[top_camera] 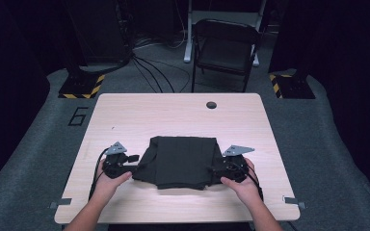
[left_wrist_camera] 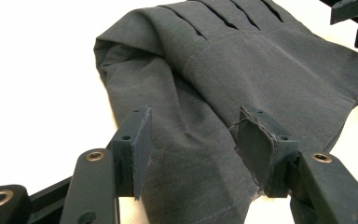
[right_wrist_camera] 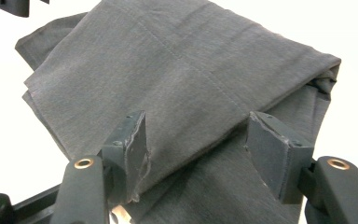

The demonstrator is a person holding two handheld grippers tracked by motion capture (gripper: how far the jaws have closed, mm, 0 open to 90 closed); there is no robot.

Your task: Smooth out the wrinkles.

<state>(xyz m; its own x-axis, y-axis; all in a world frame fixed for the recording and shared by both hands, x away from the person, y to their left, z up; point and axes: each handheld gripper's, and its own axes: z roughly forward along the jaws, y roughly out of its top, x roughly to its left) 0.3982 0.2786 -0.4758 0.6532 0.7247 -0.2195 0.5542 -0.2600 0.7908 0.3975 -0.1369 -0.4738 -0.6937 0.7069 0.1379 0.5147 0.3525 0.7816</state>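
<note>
The left gripper [left_wrist_camera: 191, 140] stands with its 2 jaws spread, a fold of the dark grey garment [left_wrist_camera: 242, 70] lying loose between the worn pads [left_wrist_camera: 256, 144] without being pinched; the right gripper [right_wrist_camera: 198, 154] is likewise spread, its pads astride the cloth's thick folded edge; whether cloth brushes a pad is hard to tell. The high view shows the garment [top_camera: 183, 161] folded into a rough rectangle on the near middle of the pale wooden table [top_camera: 173, 115], each gripper at a side edge, the jaws lost against the black fabric. The left gripper view alone shows pleats and stitched seams; the right gripper view shows stacked layers, a matte woven surface.
</note>
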